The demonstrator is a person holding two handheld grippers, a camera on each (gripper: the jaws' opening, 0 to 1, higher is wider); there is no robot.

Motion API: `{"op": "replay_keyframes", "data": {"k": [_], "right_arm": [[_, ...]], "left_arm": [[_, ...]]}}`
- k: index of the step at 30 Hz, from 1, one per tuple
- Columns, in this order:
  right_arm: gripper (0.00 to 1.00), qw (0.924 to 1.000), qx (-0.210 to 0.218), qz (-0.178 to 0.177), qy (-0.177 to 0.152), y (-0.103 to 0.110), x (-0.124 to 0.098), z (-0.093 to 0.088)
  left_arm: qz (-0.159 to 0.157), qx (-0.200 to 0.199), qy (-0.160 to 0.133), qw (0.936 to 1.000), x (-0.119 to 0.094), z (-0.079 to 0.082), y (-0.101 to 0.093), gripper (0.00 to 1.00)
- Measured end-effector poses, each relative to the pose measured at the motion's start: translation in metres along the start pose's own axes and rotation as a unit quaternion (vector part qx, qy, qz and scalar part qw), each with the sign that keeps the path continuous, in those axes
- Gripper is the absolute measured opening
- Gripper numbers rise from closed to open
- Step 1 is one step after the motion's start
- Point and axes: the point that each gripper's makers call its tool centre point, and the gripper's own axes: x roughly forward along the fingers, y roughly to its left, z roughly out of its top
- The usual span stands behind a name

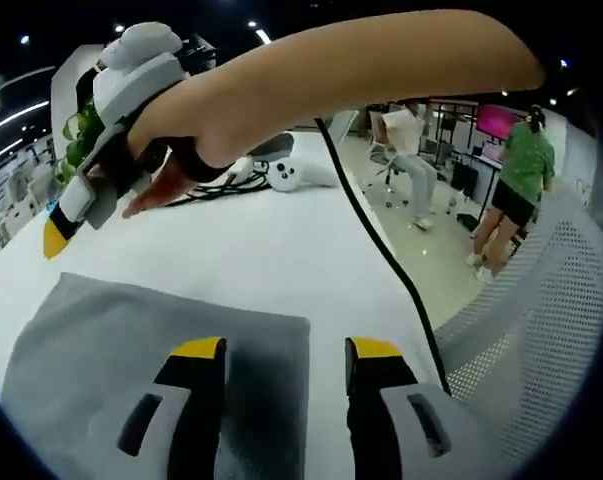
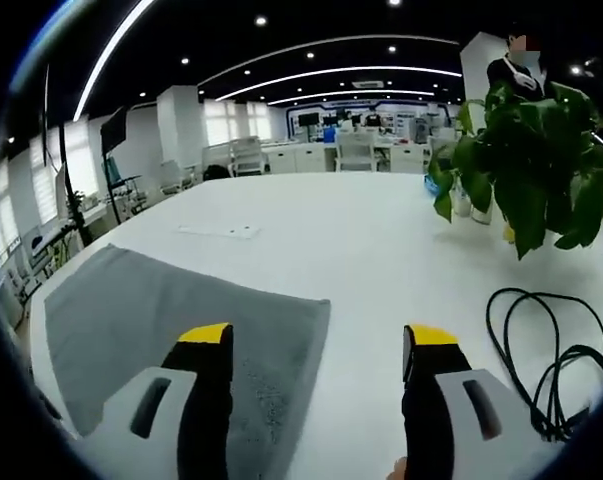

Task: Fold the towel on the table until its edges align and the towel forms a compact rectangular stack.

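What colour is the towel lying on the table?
Plain grey. The towel shows best in the right gripper view, flat on the white table.

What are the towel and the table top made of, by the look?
Towel: grey woven cloth, likely terry or microfibre; matte, finely textured surface, soft edges lying limp. Table: smooth white top, probably laminate or painted board; faint sheen, no grain visible. Exact materials can't be confirmed.

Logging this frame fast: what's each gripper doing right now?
Left gripper: open, empty, above the grey towel.
Right gripper: open, empty, over the towel's edge.
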Motion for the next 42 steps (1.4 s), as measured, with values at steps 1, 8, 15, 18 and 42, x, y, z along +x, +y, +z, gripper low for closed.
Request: {"op": "replay_keyframes", "data": {"k": [1,8,15,18,42], "right_arm": [[0.67,1.0000,0.001,0.001,0.000,0.000,0.003,-0.001],[0.62,0.9994,0.031,0.016,-0.002,0.011,0.023,-0.002],[0.55,0.9997,0.012,0.023,-0.002,0.012,0.038,0.000],[0.54,0.9997,0.011,0.022,0.002,0.012,0.043,-0.003],[0.34,0.9990,-0.022,0.018,0.035,0.017,0.064,-0.023]], "left_arm": [[-0.004,0.001,-0.001,1.0000,0.003,-0.001,-0.002,0.45],[-0.007,-0.011,-0.011,0.9999,0.016,0.001,-0.003,0.33],[-0.017,-0.019,-0.022,0.9994,0.026,0.002,-0.006,0.23],[-0.018,-0.014,-0.024,0.9995,0.028,0.003,-0.009,0.23],[0.018,0.056,-0.014,0.9982,0.032,-0.001,-0.011,0.08]]}}
